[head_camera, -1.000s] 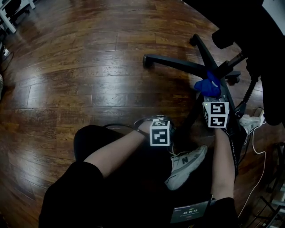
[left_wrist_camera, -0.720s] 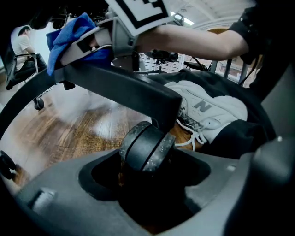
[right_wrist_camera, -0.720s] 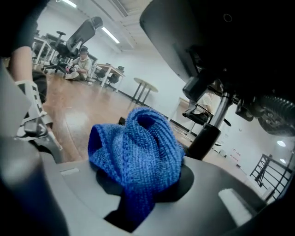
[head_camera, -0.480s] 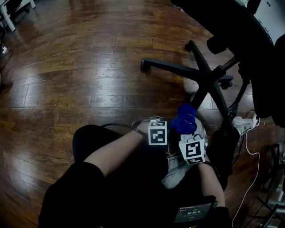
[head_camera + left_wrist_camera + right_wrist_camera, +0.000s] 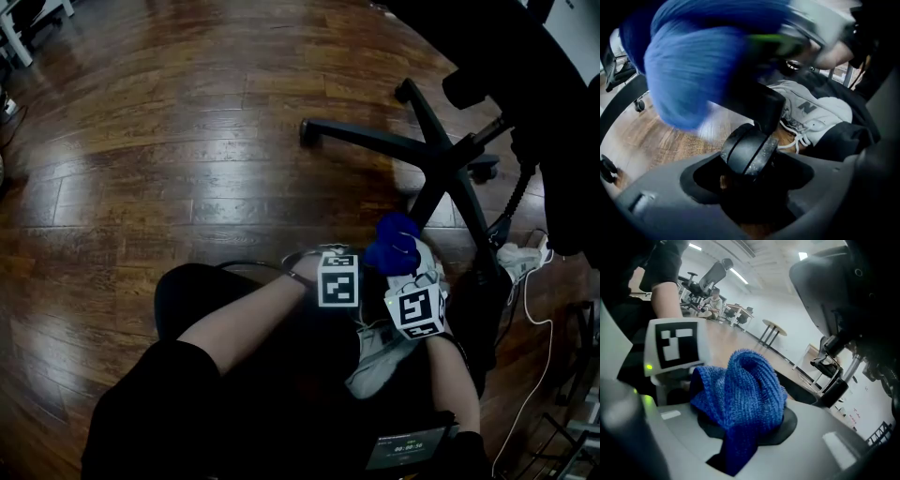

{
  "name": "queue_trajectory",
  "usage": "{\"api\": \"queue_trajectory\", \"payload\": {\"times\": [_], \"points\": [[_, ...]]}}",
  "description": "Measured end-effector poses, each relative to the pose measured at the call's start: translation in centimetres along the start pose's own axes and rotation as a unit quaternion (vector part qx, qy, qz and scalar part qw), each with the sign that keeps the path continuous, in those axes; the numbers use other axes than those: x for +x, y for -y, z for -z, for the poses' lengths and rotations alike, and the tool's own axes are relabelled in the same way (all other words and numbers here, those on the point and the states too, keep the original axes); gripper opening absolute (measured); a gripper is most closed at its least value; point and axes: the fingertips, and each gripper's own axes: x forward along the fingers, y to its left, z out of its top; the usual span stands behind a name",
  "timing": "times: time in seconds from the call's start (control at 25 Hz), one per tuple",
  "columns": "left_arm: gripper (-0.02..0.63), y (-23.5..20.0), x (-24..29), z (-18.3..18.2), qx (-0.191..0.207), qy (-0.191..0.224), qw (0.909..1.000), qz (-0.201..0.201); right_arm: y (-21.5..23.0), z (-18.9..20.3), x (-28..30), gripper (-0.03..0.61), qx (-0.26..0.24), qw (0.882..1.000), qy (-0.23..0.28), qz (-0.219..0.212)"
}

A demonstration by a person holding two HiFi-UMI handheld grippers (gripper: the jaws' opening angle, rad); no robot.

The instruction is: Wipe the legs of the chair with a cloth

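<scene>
Clenches right gripper (image 5: 733,451) on bunched blue cloth (image 5: 740,390) beside the chair base (image 5: 441,161); probably soft, light, best pinched mid-fold. Clamps left gripper (image 5: 750,187) round that base's caster (image 5: 749,151).

Glossy wood floor (image 5: 141,141), nubby blue cloth (image 5: 740,390), matt black plastic caster (image 5: 750,150)

Near end of chair leg (image 5: 429,204).
Castor (image 5: 749,150) between left gripper (image 5: 750,190) jaws; right gripper (image 5: 740,446) just right of it, cloth (image 5: 743,387) in its jaws; shoe (image 5: 813,110) beside castor.
</scene>
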Motion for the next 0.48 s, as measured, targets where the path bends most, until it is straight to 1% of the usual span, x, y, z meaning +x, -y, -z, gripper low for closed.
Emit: {"api": "queue_trajectory", "payload": {"times": [0.16, 0.32, 0.4, 0.48], "points": [[0.356, 0.1, 0.0, -0.1, 0.002, 0.002, 1.0000, 0.003, 7.4, 0.8, 2.7, 0.100, 0.029, 0.998, -0.013, 0.049], [0.356, 0.0, -0.1, 0.0, 0.002, 0.006, 1.0000, 0.006, 14.2, 1.5, 4.7, 0.100, 0.066, 0.993, -0.027, 0.094], [0.356, 0.0, -0.1, 0.0, 0.002, 0.008, 0.9999, 0.008, 16.0, 1.7, 5.2, 0.100, 0.077, 0.991, -0.034, 0.109], [0.356, 0.1, -0.1, 0.0, 0.001, 0.008, 0.9999, 0.008, 16.3, 1.8, 5.3, 0.100, 0.078, 0.989, -0.040, 0.116]]}}
